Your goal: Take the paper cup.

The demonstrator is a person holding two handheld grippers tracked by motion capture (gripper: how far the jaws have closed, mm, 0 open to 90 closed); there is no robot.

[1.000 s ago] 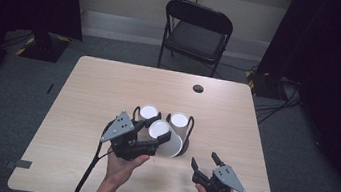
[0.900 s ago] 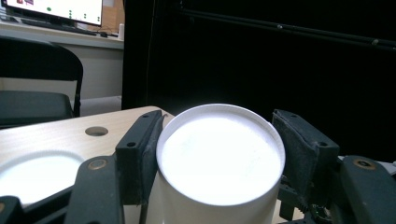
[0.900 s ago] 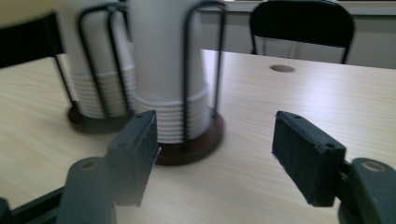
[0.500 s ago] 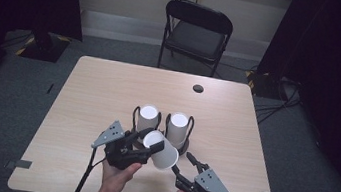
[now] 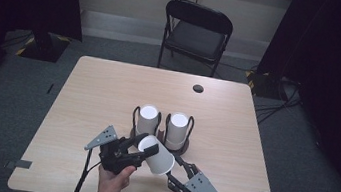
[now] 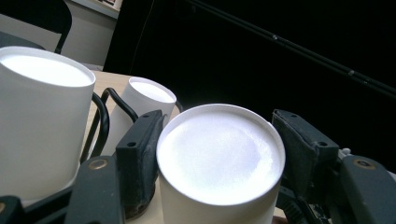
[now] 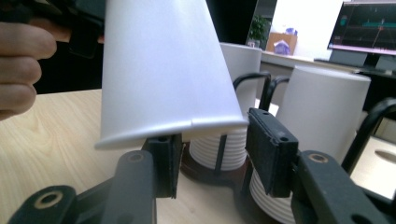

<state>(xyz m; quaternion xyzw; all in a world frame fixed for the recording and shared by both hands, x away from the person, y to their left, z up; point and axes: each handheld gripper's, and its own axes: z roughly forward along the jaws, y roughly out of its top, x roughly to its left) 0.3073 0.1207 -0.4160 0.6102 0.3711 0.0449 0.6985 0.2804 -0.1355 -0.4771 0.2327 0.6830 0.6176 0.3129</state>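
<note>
White cup [image 5: 157,156] is clamped in left claw [image 5: 143,148]; right claw [image 5: 175,170] has just been closing, half-wide, at its rim.

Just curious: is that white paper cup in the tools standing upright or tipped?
Tipped: the white paper cup slants above the table, closed base toward the left tool.
</note>
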